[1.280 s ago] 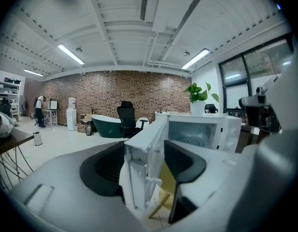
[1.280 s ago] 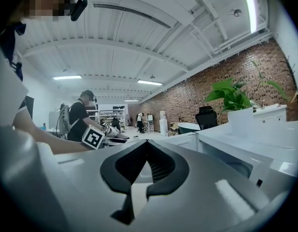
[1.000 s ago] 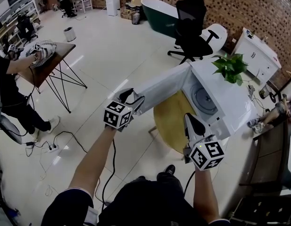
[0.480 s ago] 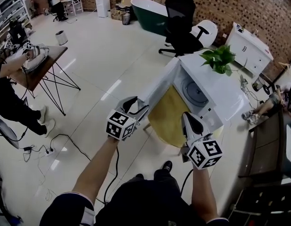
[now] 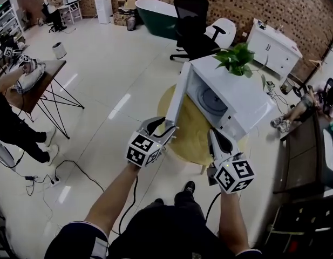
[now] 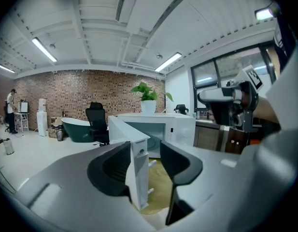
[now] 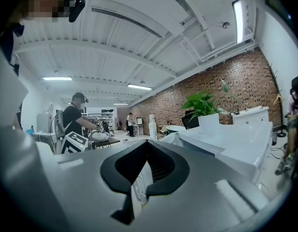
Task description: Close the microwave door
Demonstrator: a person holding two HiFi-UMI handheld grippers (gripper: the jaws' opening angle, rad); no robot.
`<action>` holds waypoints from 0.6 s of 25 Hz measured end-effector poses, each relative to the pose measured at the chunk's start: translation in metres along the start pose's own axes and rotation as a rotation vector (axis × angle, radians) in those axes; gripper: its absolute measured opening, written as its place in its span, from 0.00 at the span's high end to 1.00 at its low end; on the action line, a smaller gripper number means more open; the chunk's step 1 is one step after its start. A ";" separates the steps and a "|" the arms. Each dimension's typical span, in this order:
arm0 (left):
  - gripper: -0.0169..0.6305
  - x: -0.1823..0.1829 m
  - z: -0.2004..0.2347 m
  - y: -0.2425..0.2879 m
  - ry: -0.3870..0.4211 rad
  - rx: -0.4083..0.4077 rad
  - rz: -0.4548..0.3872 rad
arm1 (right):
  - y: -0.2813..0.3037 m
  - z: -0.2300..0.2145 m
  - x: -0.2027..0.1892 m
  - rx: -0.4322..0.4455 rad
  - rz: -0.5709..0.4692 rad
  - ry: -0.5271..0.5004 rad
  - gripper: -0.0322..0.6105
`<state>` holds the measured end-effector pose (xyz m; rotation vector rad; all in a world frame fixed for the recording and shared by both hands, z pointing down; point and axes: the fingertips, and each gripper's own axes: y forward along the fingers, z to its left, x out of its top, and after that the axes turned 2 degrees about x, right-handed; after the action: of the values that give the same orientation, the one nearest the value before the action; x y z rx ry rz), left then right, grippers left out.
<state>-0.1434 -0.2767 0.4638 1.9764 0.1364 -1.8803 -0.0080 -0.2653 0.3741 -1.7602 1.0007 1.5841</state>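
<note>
Here's the white microwave (image 5: 243,102) on the round yellow table (image 5: 194,140), a potted plant (image 5: 236,59) on its top. The microwave door (image 5: 178,98) is not closed: it stands out from the front at a wide angle, its free edge toward the person, and the round turntable inside is in plain sight.

The left gripper (image 5: 160,129) is right at that free edge. In the left gripper view the door's edge stands upright between the jaws, close against the left one, with a clear gap to the right one. The jaws have just been closing a little but are well apart and clamp nothing.

The right gripper (image 5: 215,137) hangs over the table's near side, just in front of the microwave's open front and apart from the door. Its tips are together, nothing between them.

A black office chair (image 5: 194,16) stands on the floor behind.
</note>
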 end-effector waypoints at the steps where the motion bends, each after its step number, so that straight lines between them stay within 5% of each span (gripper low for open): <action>1: 0.68 0.001 -0.004 0.003 0.003 -0.004 0.000 | -0.003 -0.003 0.000 -0.009 -0.001 0.001 0.95; 9: 0.87 0.005 -0.031 0.033 0.027 -0.042 0.009 | -0.028 -0.027 -0.001 -0.082 -0.006 0.008 0.95; 15: 0.87 0.011 -0.062 0.056 0.047 -0.125 0.007 | -0.047 -0.046 0.000 -0.140 -0.010 0.014 0.95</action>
<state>-0.0651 -0.3085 0.4658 1.9345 0.2543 -1.7769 0.0561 -0.2761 0.3774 -1.8688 0.9046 1.6734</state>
